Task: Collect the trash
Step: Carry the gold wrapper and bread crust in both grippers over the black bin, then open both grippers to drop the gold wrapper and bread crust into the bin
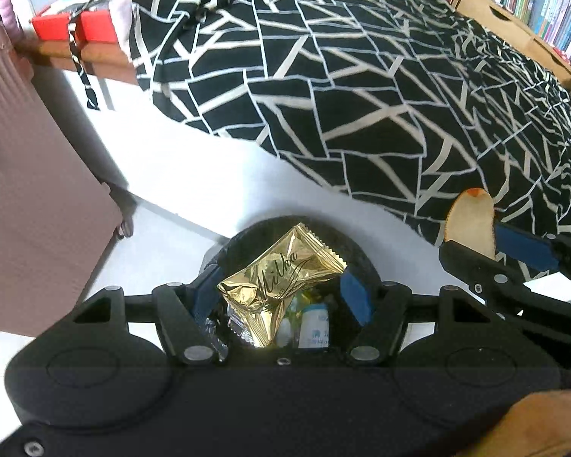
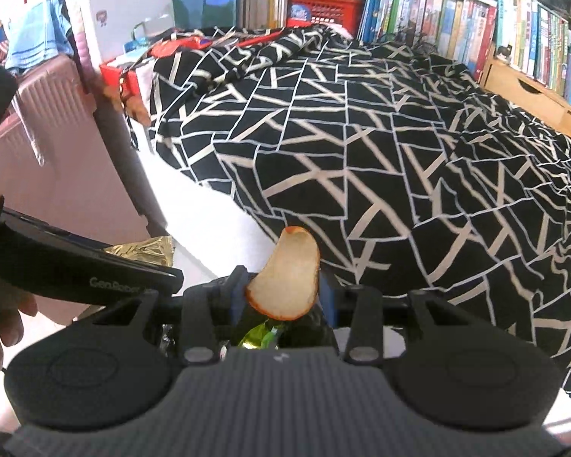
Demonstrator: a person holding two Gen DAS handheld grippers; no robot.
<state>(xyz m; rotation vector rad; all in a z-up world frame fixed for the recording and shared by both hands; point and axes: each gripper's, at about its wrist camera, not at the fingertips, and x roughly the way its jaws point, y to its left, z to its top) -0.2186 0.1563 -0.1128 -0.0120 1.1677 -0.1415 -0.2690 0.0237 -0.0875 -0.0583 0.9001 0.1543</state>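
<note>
In the left wrist view, my left gripper [image 1: 281, 297] is shut on a crumpled gold Milka wrapper [image 1: 285, 285], with a blue pad against each side. Right under it is a round black bin [image 1: 356, 249] with a small white bottle [image 1: 314, 325] and foil scraps inside. My right gripper [image 2: 281, 297] is shut on a pale apple slice with a red edge [image 2: 285, 285], which stands up between the pads. The same slice [image 1: 472, 222] shows at the right of the left wrist view, beside the bin. Green foil [image 2: 259, 337] lies below it.
A bed with a black-and-white patterned quilt [image 2: 380, 152] fills the far side. A pink suitcase [image 1: 26, 190] stands at the left on the white floor [image 1: 179, 175]. Bookshelves [image 2: 456, 19] line the back and right. Red boxes [image 1: 95, 26] sit on a wooden table edge.
</note>
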